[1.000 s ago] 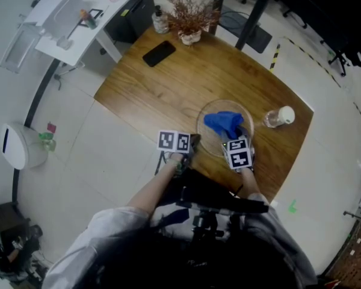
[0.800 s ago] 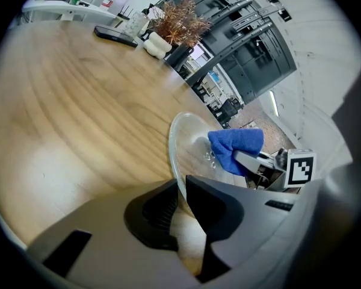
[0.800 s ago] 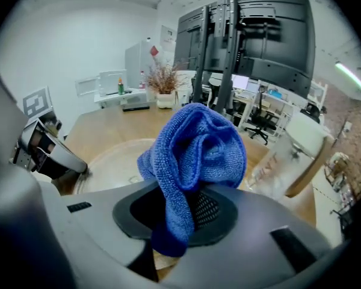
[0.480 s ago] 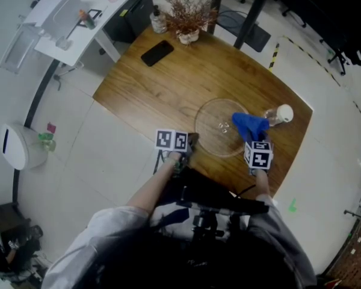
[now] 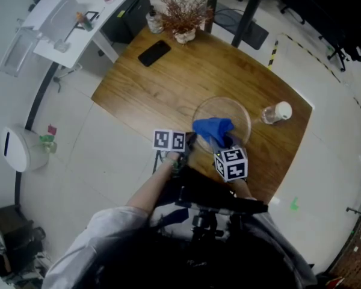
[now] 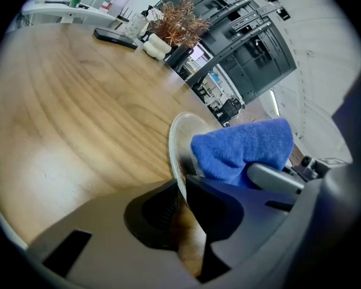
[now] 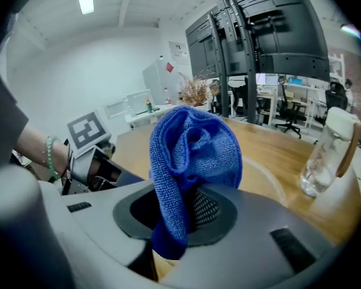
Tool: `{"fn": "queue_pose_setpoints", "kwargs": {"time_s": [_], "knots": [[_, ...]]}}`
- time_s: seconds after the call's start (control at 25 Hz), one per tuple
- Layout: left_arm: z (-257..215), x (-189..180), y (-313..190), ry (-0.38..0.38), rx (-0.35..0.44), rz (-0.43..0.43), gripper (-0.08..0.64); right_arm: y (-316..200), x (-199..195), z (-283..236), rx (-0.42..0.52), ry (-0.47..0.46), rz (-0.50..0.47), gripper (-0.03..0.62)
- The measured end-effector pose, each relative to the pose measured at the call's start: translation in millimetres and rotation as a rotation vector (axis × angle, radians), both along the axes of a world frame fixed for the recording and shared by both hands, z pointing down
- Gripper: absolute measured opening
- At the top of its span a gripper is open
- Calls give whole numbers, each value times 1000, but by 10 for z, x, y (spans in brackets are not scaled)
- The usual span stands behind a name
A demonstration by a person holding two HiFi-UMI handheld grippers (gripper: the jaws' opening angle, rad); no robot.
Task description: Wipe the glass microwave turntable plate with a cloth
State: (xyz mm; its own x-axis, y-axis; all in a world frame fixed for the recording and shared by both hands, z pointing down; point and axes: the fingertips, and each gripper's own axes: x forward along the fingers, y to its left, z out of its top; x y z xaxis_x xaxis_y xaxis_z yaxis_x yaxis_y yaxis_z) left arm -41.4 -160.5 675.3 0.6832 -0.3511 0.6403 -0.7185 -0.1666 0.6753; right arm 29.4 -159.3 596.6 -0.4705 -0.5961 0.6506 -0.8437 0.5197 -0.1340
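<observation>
Landmark: glass turntable plate [image 5: 231, 112], lying flat on the wooden table [image 5: 168, 83], near the table edge closest to the person.
Left gripper [image 5: 191, 142]: at the plate's near-left rim. Jaws clamped on that rim; in the left gripper view the thin glass edge runs between the two dark pads.
Right gripper [image 7: 183, 212]: at the plate's near side, just right of the left gripper. Jaws closed on the blue cloth [image 7: 192, 155], which bunches up above them while one end hangs below.
Cloth position: over the near-left part of the plate, close to the rim section held by the left gripper. In the left gripper view the cloth meets the plate's upper face just beyond the jaws.
Gripper spacing: the two marker cubes are near each other, apart, both on the person's side of the plate.
Bottle [image 5: 275, 114]: clear, white cap, upright on the table, just beyond the plate's right rim, not touching it.
Phone [image 5: 151, 53]: dark, flat on the table, well away from the plate towards the far-left corner.
Dried plant [image 5: 182, 17]: in a white pot at the table's far edge, well apart from the plate.
White side table [image 5: 78, 23]: on the floor beyond the far-left corner, farther from the plate than the phone.
</observation>
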Motion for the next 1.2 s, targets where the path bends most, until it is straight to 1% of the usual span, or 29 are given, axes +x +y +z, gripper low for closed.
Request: {"fn": "queue_pose_setpoints", "kwargs": {"time_s": [0.08,0.16,0.28,0.4,0.52,0.76,0.88,0.96,1.0,1.08,1.2], "knots": [[0,2,1,0,-1,-1,38,120,-152,96,-22,24,-48,92],[-3,0,1,0,-3,-3,37,190,-184,186,-34,66,-74,91],[-5,-7,2,-6,1,-3,37,193,-61,230,-36,92,-61,92],[-2,-5,3,-11,6,-4,37,147,180,236,-41,98,7,92],[3,-2,8,-11,7,-4,37,114,504,268,-39,113,90,92],[2,-15,5,-11,4,-4,37,55,1241,236,-39,135,292,92],[-3,-14,1,-7,3,-4,37,61,1544,215,-44,122,388,92],[-3,-16,3,-5,4,-3,37,70,1612,180,-43,99,424,92],[-2,-16,6,-4,4,-2,37,73,1595,156,-38,85,426,91],[-1,-16,10,-4,6,-2,37,87,1465,97,-26,58,398,91],[-3,-26,11,-5,3,-4,37,141,1051,-23,-5,15,283,91]]}}
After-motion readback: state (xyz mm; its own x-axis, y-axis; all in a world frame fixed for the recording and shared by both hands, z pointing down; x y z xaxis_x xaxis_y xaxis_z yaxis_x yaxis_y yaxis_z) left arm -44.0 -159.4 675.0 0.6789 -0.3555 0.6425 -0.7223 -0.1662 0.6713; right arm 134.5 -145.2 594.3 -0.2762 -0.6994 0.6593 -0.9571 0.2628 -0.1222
